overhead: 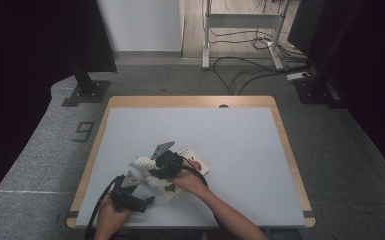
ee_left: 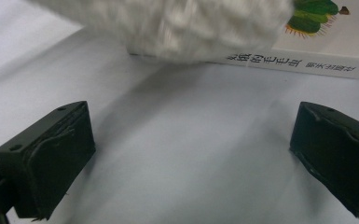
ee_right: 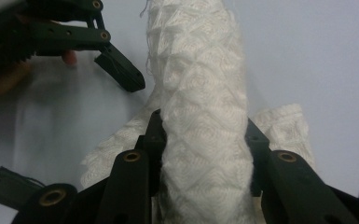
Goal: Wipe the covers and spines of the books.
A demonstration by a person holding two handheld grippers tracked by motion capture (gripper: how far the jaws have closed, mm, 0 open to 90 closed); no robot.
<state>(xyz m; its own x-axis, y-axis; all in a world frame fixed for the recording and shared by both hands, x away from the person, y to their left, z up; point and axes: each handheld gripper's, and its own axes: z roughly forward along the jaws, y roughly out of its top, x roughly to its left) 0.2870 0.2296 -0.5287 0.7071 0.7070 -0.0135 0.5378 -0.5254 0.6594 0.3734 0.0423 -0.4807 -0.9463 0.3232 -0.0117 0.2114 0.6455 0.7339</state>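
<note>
A white knitted cloth [overhead: 144, 165] lies bunched at the table's front left, partly on a white picture book [overhead: 196, 161]. My right gripper [ee_right: 204, 140] is shut on a thick fold of the white knitted cloth [ee_right: 200, 93], which rises between its jaws. In the high view the right gripper [overhead: 156, 172] sits over the cloth and book. My left gripper [overhead: 149, 200] rests near the front edge, just left of the cloth, with its jaws wide open and nothing between them. In the left gripper view the left gripper [ee_left: 191, 154] faces the cloth [ee_left: 177, 23] and the book's spine [ee_left: 298, 63].
The grey table [overhead: 240, 150] has a wooden rim. Black stands [overhead: 85, 85] and loose cables [overhead: 250, 70] are on the floor beyond the far edge. A desk frame [overhead: 240, 30] stands farther back.
</note>
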